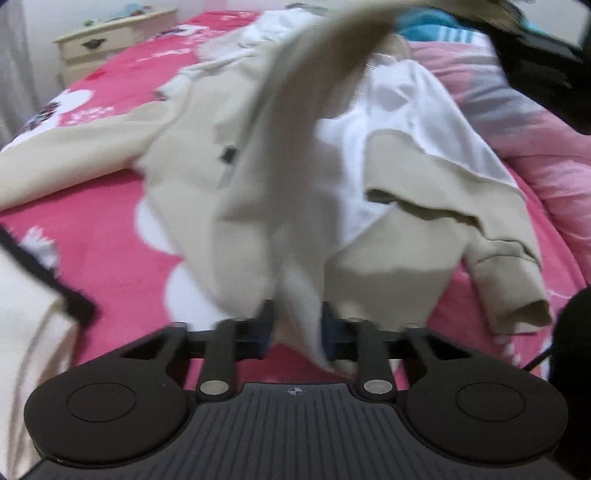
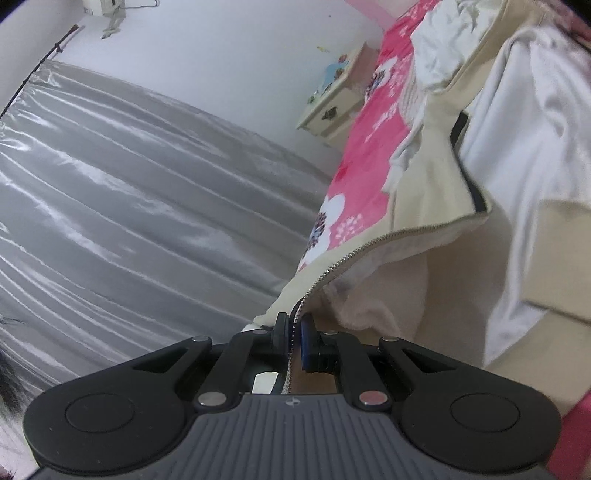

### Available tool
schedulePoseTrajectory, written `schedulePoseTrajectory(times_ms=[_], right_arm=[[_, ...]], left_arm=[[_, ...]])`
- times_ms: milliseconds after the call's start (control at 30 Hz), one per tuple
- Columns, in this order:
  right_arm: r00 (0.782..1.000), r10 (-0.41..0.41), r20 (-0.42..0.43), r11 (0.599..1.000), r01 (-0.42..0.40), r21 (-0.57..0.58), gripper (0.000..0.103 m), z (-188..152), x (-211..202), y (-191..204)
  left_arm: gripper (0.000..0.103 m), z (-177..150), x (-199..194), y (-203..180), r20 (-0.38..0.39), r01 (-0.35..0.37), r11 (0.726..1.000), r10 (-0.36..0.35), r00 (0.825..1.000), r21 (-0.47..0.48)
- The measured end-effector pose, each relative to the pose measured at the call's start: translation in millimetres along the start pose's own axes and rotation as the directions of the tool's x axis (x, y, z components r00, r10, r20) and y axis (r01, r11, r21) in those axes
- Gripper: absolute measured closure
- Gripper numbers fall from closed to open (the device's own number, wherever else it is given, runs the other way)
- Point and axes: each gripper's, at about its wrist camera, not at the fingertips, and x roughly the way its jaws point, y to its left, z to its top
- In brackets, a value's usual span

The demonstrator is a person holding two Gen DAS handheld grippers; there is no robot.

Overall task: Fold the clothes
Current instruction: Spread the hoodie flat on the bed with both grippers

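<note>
A beige zip-up jacket (image 1: 192, 184) with white lining (image 1: 399, 110) lies spread on a pink flowered bed cover (image 1: 110, 240). My left gripper (image 1: 297, 317) is shut on a fold of its pale fabric, which rises blurred from the jaws toward the top right. One cuffed sleeve (image 1: 509, 295) lies to the right. In the right wrist view my right gripper (image 2: 295, 332) is shut on the jacket's zipper edge (image 2: 354, 254), with the beige jacket (image 2: 436, 206) lifted and stretching away up the frame.
A cream bedside cabinet (image 1: 110, 40) stands past the bed's far corner, cabinet (image 2: 332, 107) near a white wall. Silver-grey curtains (image 2: 129, 184) hang to the left. A pink quilt (image 1: 517, 110) and teal cloth (image 1: 436, 22) lie at the right. A black device (image 1: 546, 62) intrudes top right.
</note>
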Motion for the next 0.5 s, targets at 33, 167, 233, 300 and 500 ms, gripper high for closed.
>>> schedulePoseTrajectory(times_ms=[33, 167, 233, 300, 500], right_arm=[[1.000, -0.020, -0.009, 1.000, 0.020, -0.012, 0.095, -0.3, -5.5, -1.4], [0.983, -0.158, -0.090, 0.985, 0.151, -0.082, 0.095, -12.0, -20.1, -9.0], [0.955, -0.254, -0.152, 0.964, 0.237, -0.120, 0.095, -27.0, -16.7, -19.8], [0.917, -0.339, -0.210, 0.938, 0.313, -0.146, 0.095, -42.9, -6.8, -34.4], [0.890, -0.423, -0.168, 0.882, 0.362, -0.302, 0.095, -50.1, -4.6, -18.2]], left_arm=[[0.099, -3.5, -4.7, 3.5, 0.006, -0.014, 1.000, 0.014, 1.000, 0.007], [0.101, -22.5, -34.8, 8.1, 0.020, -0.069, 0.988, 0.067, 0.998, 0.135], [0.101, -34.1, -37.3, 0.4, 0.021, -0.109, 0.967, 0.107, 0.994, 0.228], [0.101, -44.8, -34.9, -7.6, 0.024, -0.133, 0.944, 0.132, 0.991, 0.301], [0.101, -59.0, -25.8, -14.2, 0.002, -0.111, 0.928, 0.118, 0.993, 0.355]])
